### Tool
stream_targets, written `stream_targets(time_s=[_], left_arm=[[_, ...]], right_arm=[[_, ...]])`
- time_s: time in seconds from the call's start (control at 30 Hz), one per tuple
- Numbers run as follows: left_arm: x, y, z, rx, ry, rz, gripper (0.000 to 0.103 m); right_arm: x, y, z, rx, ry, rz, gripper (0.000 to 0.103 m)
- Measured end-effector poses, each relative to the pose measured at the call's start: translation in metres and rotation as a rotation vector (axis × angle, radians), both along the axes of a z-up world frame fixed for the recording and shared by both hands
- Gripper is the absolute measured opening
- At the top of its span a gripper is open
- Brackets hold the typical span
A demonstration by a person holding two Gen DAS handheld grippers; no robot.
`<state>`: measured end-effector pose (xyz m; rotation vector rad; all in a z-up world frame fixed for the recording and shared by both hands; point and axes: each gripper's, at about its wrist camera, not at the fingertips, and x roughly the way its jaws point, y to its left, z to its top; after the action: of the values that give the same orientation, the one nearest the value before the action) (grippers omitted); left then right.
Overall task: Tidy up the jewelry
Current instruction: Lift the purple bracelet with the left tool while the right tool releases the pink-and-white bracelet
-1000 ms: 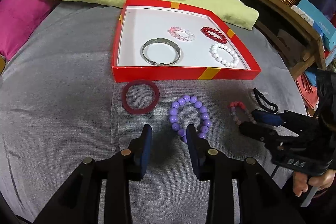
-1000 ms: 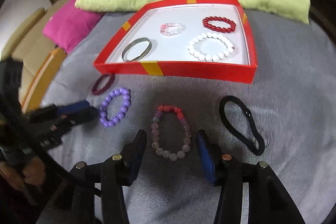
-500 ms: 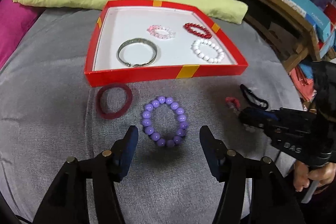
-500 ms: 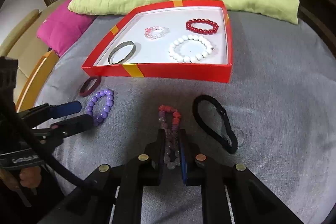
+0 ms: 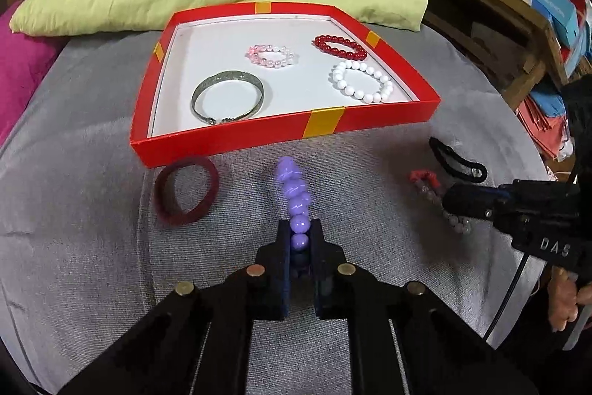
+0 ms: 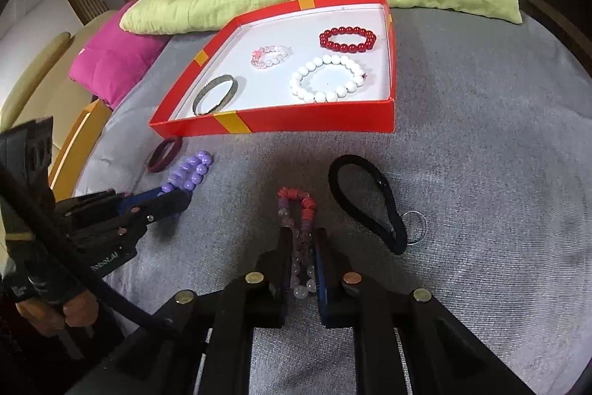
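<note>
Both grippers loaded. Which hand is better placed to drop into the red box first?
Probably left. The left gripper, shut on the purple bracelet, faces bare floor in the red box. The right gripper, holding the pink bracelet, faces the white bracelet.

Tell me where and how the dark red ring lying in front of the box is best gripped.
The dark red ring lies flat on the grey cloth, open in the middle and apart from the red box. Best guess: come from above, one finger inside the hole and one outside, pinching the band's near side, which is farthest from the box wall.
</note>
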<state>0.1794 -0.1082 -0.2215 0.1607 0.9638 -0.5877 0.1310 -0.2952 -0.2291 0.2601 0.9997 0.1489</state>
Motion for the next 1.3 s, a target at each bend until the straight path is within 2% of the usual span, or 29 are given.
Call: stream_targets(time_s=[0.27,0.47,0.5,0.57,0.63,0.67,0.77,0.83,0.9,0.93,0.97,1.0,1.13,1.3], left_arm=[[-0.003,0.006,0.011,-0.034,-0.024,-0.006,0.01],[-0.002,0.012,0.016,-0.053,-0.029,0.011,0.01],[-0.002,0.013,0.017,-0.055,-0.03,0.013,0.01],[-0.003,0.016,0.02,-0.058,-0.041,0.015,0.01],[-0.004,0.018,0.022,-0.059,-0.05,0.021,0.01],[-0.004,0.021,0.023,-0.065,-0.052,0.028,0.01],[-0.003,0.028,0.025,-0.074,-0.054,0.046,0.01],[-0.001,0.033,0.026,-0.078,-0.05,0.061,0.01],[0.0,0.037,0.026,-0.082,-0.05,0.072,0.01],[0.0,0.039,0.026,-0.084,-0.05,0.075,0.01],[0.0,0.04,0.027,-0.085,-0.051,0.079,0.01],[0.001,0.041,0.027,-0.087,-0.053,0.081,0.01],[0.001,0.042,0.03,-0.099,-0.059,0.086,0.01],[0.001,0.039,0.034,-0.111,-0.073,0.087,0.01]], right_arm=[[-0.002,-0.006,0.009,0.063,-0.034,-0.009,0.008],[0.0,0.0,0.009,0.071,-0.005,0.013,0.01],[0.001,0.001,0.009,0.071,0.001,0.02,0.012],[0.002,0.003,0.008,0.073,0.007,0.026,0.036],[0.002,0.005,0.008,0.062,0.004,0.025,0.049],[0.002,0.009,0.008,0.047,0.002,0.03,0.049],[0.003,0.018,0.007,0.02,0.002,0.056,0.049],[0.005,0.029,0.002,-0.035,0.006,0.08,0.05],[0.005,0.039,-0.002,-0.126,-0.003,0.097,0.038],[0.004,0.045,-0.002,-0.186,-0.018,0.103,0.021],[0.004,0.05,-0.003,-0.254,-0.03,0.112,0.016],[0.003,0.053,-0.003,-0.271,-0.038,0.114,0.016],[0.003,0.048,0.0,-0.228,-0.057,0.095,0.015],[-0.001,0.034,0.019,-0.05,-0.114,0.089,0.015]])
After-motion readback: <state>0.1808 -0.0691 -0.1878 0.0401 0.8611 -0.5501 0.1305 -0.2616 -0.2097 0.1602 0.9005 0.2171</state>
